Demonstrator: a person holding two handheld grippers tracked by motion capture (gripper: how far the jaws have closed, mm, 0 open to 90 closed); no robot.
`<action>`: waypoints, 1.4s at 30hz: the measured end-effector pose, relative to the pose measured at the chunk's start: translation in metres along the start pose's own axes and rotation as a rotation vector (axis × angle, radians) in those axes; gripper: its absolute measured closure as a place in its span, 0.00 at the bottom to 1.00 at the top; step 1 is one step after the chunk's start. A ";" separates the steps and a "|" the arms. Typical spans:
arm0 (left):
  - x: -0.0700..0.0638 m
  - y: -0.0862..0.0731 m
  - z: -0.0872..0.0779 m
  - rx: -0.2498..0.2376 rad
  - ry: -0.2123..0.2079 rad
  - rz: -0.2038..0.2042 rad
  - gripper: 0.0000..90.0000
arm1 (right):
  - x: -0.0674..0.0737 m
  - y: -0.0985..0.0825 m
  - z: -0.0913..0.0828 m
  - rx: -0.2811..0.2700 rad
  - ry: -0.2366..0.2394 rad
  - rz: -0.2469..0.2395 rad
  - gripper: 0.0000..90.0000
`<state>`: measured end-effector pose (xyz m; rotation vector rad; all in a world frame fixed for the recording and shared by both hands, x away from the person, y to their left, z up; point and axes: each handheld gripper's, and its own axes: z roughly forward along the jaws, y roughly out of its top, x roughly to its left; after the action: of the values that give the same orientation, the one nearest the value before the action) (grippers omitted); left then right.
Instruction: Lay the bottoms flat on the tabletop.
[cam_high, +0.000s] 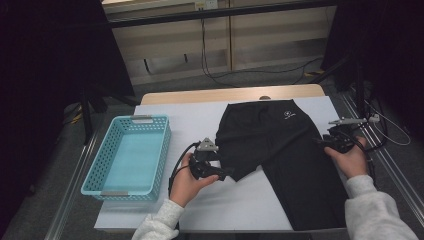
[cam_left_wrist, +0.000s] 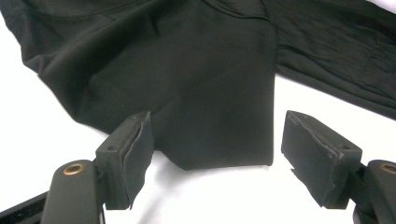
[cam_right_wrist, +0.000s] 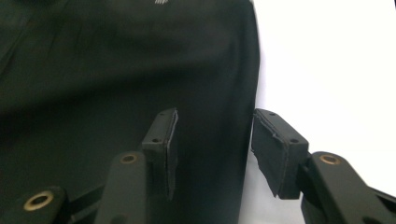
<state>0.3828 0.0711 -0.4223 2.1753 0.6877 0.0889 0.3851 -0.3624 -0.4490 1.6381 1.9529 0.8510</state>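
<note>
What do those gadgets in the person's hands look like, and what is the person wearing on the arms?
Each hand carries a black device: the left gripper and the right gripper. Each has two blocky black fingers with brass-coloured rivets, a grey three-cornered plate on top and a trailing black cable. The sleeves are light grey and fleecy.

Pale grey fleecy sleeves — each black claw has brass rivets and a trailing black cable.

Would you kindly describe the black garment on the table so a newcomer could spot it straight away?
On the white-covered table, right of the light blue basket, lies the black pair of shorts, spread flat between the person's two hands. It is the one dark cloth item there, with a small white logo near its far waistband.
</note>
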 end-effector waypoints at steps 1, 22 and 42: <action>-0.001 0.000 0.000 0.001 0.000 0.006 0.28 | 0.002 -0.006 -0.005 0.005 -0.001 0.007 0.57; -0.003 0.005 -0.005 -0.001 0.006 0.019 0.27 | 0.023 -0.071 -0.065 0.021 0.020 -0.002 0.67; -0.003 0.002 -0.001 0.018 0.014 0.017 0.26 | -0.004 -0.081 -0.077 0.007 0.007 0.039 0.99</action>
<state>0.3811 0.0687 -0.4195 2.2000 0.6801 0.1071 0.2763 -0.3878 -0.4514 1.6847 1.9372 0.8668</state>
